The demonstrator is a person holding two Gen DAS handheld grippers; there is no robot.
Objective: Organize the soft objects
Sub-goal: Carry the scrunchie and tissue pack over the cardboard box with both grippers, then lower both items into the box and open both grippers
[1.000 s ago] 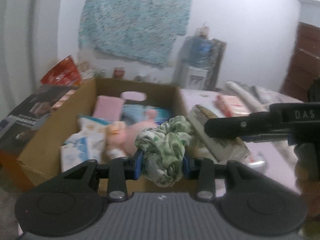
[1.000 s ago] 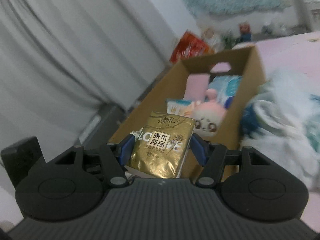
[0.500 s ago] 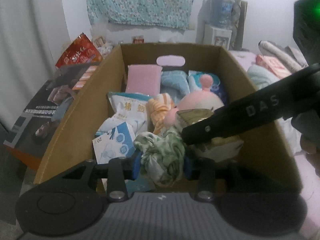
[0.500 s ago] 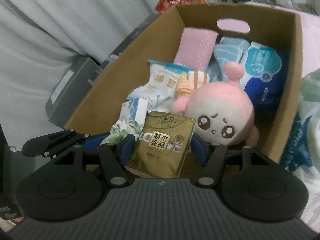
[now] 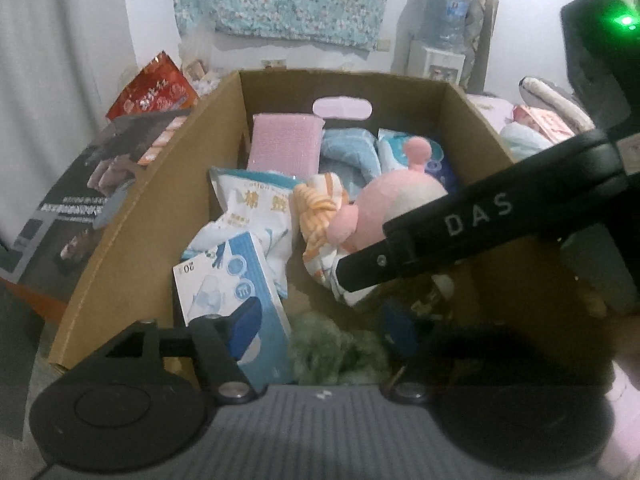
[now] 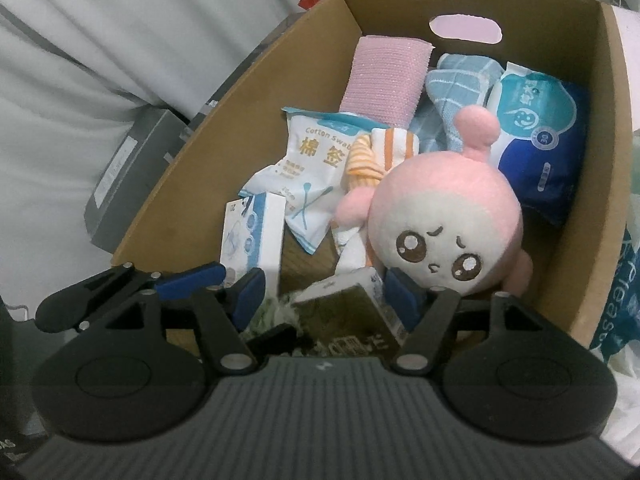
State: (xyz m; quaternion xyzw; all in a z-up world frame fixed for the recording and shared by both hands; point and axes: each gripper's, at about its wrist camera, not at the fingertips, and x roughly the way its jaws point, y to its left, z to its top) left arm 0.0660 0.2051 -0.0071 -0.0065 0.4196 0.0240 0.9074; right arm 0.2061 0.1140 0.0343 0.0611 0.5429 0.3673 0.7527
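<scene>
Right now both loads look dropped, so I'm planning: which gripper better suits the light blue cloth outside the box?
Right. The light blue cloth lies beyond the box's right wall, on the open right gripper's side; the left gripper sits farther left.

In the right wrist view, the cardboard box (image 6: 576,240) holds the plush toy (image 6: 444,236) at centre. The tissue pack (image 6: 352,308) lies at its 7 o'clock, beside the scrunchie (image 6: 276,312). The cotton swab bag (image 6: 312,184) lies at 9 o'clock, the small carton (image 6: 252,236) before it. The folded cloth (image 6: 384,80) leans at 11 o'clock against the far wall; the wipes pack (image 6: 544,136) lies at 1 o'clock
</scene>
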